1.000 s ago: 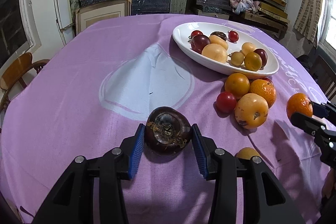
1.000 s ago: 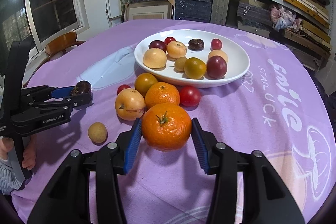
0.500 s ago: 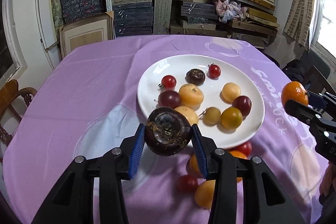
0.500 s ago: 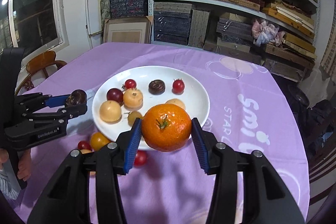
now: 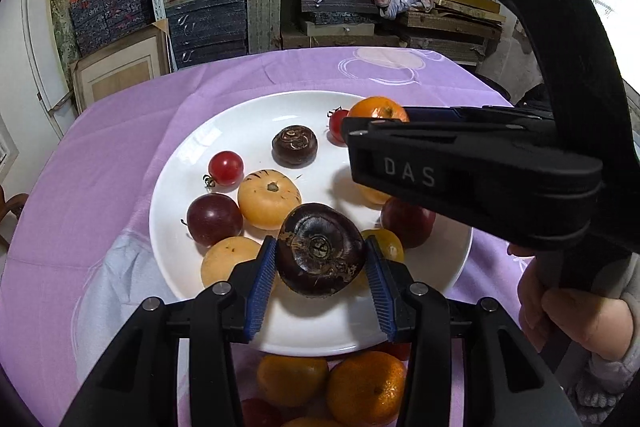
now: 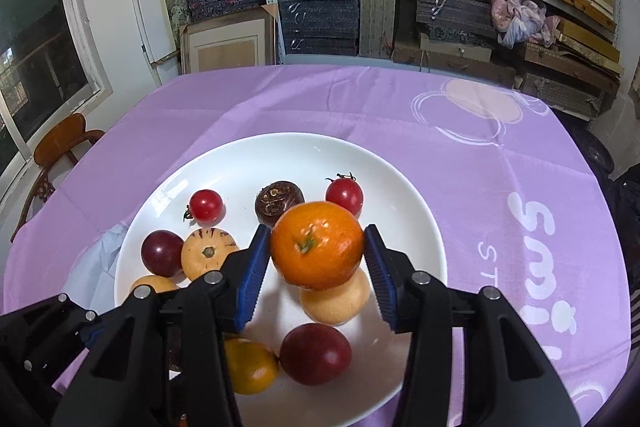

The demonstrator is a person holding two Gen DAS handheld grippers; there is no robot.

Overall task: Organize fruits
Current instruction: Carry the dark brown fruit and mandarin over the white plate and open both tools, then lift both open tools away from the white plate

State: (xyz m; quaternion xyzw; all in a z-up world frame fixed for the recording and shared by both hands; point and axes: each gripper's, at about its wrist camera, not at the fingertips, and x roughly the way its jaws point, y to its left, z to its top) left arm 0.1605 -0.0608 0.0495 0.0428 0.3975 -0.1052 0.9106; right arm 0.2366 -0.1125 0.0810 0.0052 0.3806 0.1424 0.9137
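Observation:
My left gripper (image 5: 320,263) is shut on a dark brown-purple fruit (image 5: 320,249) and holds it above the near part of the white plate (image 5: 188,163). My right gripper (image 6: 316,259) is shut on an orange tangerine (image 6: 316,245) and holds it above the plate's middle (image 6: 400,183). In the left wrist view the right gripper's body (image 5: 460,163) crosses over the plate's right side, with the tangerine (image 5: 378,107) at its tip. The plate holds several fruits: red cherry tomatoes (image 6: 206,205), a dark fruit (image 6: 279,197), purple plums (image 6: 315,353) and yellow fruits (image 5: 269,198).
Two tangerines (image 5: 366,387) and other fruits lie on the purple tablecloth (image 5: 112,147) just in front of the plate. Shelves of stacked boxes (image 6: 320,15) stand behind the table. A wooden chair (image 6: 60,143) is at the left.
Both grippers lifted their fruits off the tablecloth and moved over the plate. The right gripper now crosses the left wrist view over the plate.

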